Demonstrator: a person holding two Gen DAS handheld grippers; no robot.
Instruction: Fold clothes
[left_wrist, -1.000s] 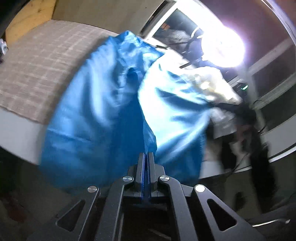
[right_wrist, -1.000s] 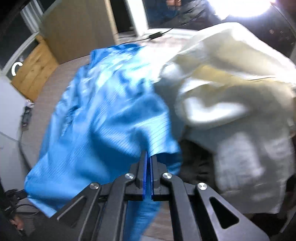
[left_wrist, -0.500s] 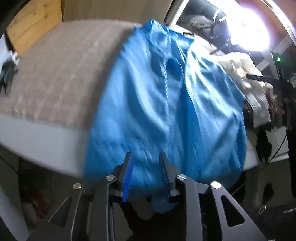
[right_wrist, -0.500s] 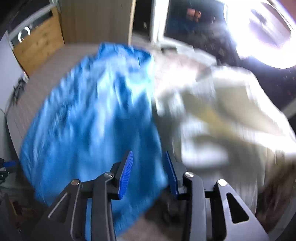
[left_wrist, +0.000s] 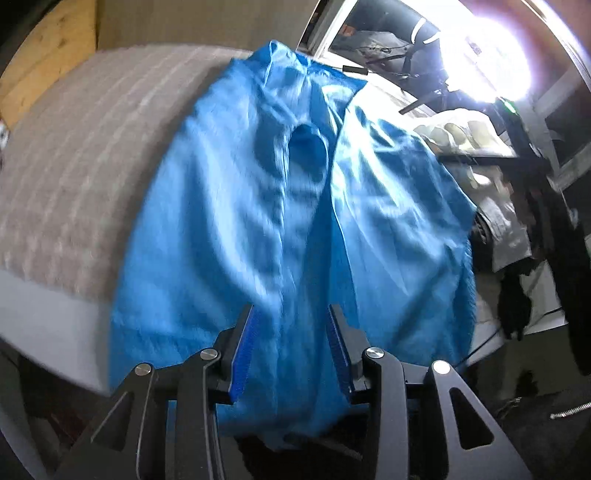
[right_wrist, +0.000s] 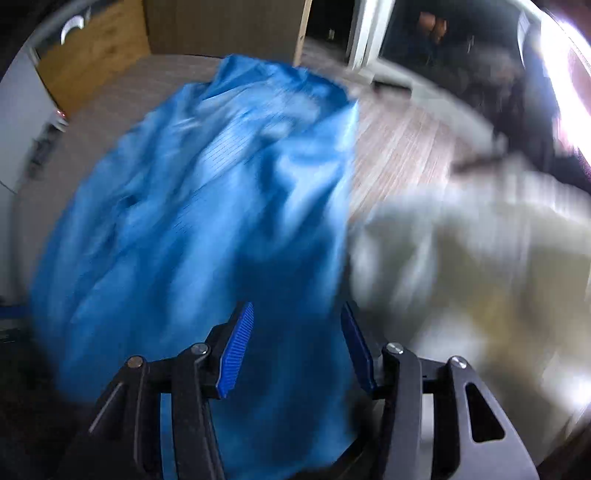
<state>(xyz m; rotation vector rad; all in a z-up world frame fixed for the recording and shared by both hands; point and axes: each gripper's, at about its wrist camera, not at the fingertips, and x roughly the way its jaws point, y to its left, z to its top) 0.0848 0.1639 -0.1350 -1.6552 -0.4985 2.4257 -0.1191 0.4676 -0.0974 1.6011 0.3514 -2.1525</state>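
The blue garment (left_wrist: 258, 206) is spread over the surface (left_wrist: 85, 155), its near edge hanging off. Both the left gripper (left_wrist: 291, 347) and right gripper (right_wrist: 297, 347) are held open, gripping nothing. Before folding, wrinkles should be smoothed and the cream clothes (right_wrist: 461, 266) alongside kept clear.

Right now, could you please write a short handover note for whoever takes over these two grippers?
Left gripper: open, holding nothing.
Right gripper: open, holding nothing.
Blue garment: spread on the beige-covered surface, near hem hanging over the front edge between both sets of fingers.
Cream clothes pile: lies right of it.
Done: garment laid out, creased.
Left: smooth it, make every fold, then the pile.
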